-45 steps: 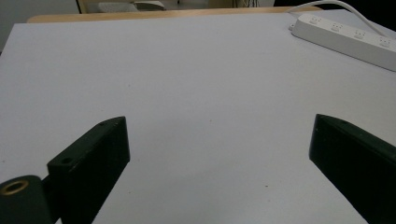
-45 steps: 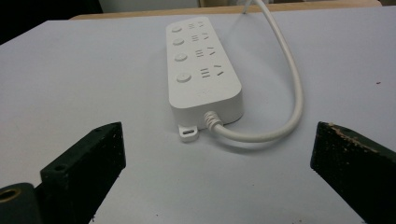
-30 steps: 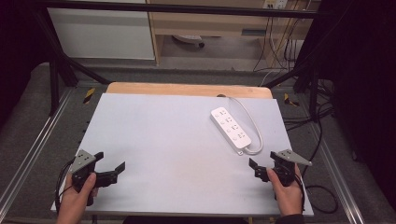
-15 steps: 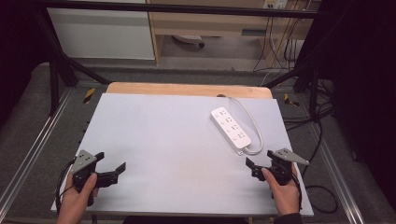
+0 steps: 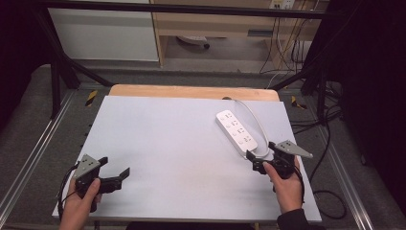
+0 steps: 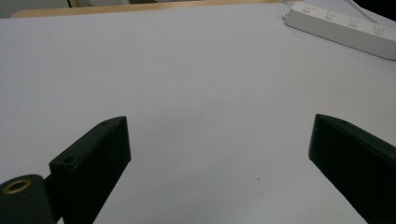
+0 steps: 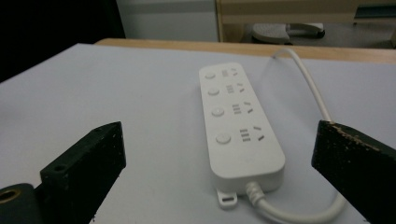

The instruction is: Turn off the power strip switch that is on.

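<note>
White power strip [image 5: 235, 132], one; two open-jawed tools.

Power strip [image 5: 236, 131] lies on the table's [image 5: 167, 139] far right.

Floor: grey carpet [image 5: 28, 110] around the table.
Furniture: white cabinet [image 5: 103, 33], wooden shelf [image 5: 215, 24] beyond it.
Frame: black bars [image 5: 182, 8].
Cables: right floor [image 5: 330, 143].

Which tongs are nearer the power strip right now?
Right. The right tongs sit open just short of the power strip's cord end, facing it. The left tongs are open at the table's near-left corner, far across from it.
</note>
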`<state>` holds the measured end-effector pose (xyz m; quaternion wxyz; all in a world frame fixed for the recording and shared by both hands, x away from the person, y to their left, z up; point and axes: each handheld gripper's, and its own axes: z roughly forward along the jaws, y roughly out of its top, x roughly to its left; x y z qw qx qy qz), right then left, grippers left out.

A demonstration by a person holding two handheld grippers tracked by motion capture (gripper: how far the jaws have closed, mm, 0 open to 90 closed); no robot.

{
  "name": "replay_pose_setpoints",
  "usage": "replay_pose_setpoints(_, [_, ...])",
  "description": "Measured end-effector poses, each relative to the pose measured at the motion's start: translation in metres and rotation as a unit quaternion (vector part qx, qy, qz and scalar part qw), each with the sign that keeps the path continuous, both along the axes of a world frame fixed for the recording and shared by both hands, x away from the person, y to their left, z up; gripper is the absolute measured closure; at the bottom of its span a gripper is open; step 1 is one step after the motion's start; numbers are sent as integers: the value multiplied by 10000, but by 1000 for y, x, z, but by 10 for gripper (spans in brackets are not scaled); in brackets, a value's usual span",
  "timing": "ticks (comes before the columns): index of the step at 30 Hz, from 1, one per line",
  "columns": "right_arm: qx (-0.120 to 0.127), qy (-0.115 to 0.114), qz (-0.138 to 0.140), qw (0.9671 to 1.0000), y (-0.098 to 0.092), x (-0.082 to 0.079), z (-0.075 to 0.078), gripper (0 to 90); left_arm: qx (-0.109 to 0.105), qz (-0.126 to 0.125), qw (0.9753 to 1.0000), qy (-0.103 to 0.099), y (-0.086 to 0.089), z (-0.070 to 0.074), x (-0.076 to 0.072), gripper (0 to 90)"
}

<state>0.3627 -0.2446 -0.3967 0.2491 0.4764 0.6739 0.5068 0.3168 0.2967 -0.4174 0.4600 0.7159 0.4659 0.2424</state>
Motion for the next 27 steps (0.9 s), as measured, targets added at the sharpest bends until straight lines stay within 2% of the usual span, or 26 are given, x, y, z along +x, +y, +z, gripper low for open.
replay_pose_setpoints(4, [29,-89,-44,9999,2,9,6,44,21,73,10000,43,0,0,0,61])
replay_pose_setpoints(7, [49,34,-130,9999,3,23,7,54,12,25,10000,4,1,0,-1,58])
replay_pose_setpoints(9, [174,116,-152,9997,3,31,9,53,-53,29,10000,-10,0,0,0,58])
replay_pose_setpoints(15, [-42,222,-253,9994,6,56,15,47,-49,-60,10000,-16,-2,0,-1,61])
replay_pose_setpoints(17, [-86,321,-328,9989,7,63,17,51,-61,-67,10000,-11,-2,0,-1,61])
replay_pose_setpoints(20, [-86,290,-267,9992,7,71,17,55,-58,-86,9999,7,-2,0,0,61])
replay_pose_setpoints(27, [-10,388,-326,9987,9,82,10,160,-24,-112,9999,24,-2,0,0,61])
